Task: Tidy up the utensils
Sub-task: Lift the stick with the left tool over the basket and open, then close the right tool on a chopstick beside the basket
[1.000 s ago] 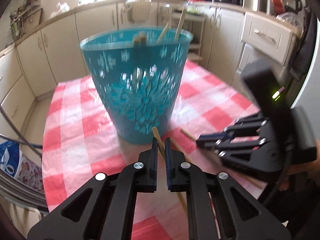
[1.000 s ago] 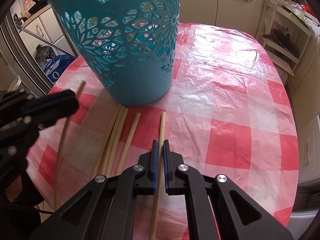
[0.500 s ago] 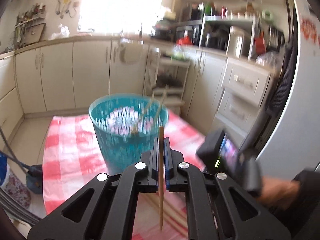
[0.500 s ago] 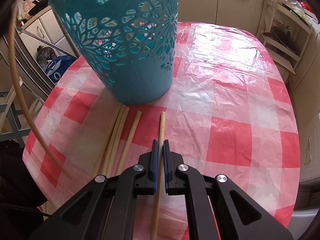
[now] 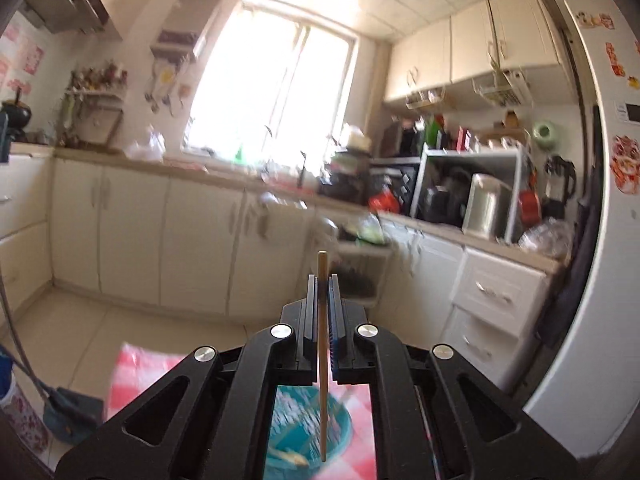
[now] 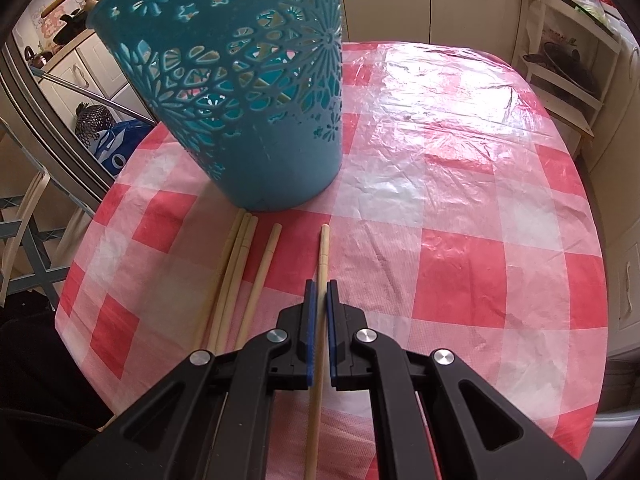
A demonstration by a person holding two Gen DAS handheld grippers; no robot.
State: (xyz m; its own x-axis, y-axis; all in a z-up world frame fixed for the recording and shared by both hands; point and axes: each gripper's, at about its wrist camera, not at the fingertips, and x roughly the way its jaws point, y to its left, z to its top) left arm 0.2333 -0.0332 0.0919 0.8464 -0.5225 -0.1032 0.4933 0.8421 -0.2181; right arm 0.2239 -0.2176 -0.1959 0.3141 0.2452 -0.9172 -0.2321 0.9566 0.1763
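- Left tool point(image 5: 322, 280): lower centre of left wrist view, jaws pressed together on one wooden chopstick point(image 5: 322, 360). Stick stands upright in frame; top end pokes above the fingertips, lower end hangs over the open mouth of the teal basket point(image 5: 308, 432) seen far below at bottom centre.
- Right tool point(image 6: 319, 286): bottom centre of right wrist view, pointing steeply down at the tabletop point(image 6: 460, 208). Jaws pinch a second chopstick, the rightmost chopstick point(image 6: 323, 252); its far end runs out ahead toward the basket foot, near end runs out of frame at bottom.
- Tabletop: rounded, w/ red-and-white check plastic cloth, fills most of right wrist view.
- Teal basket: upper left of right wrist view, tall, perforated w/ flower cut-outs, standing on the cloth. Light sticks show through the holes.
- Loose chopsticks point(image 6: 236, 264): four on the cloth, left of the right tool. Three lie bunched and touching, a fourth just beside them; far ends near the basket foot.
- Background, left wrist view: cream cabinets, bright window, cluttered worktop; blurred.
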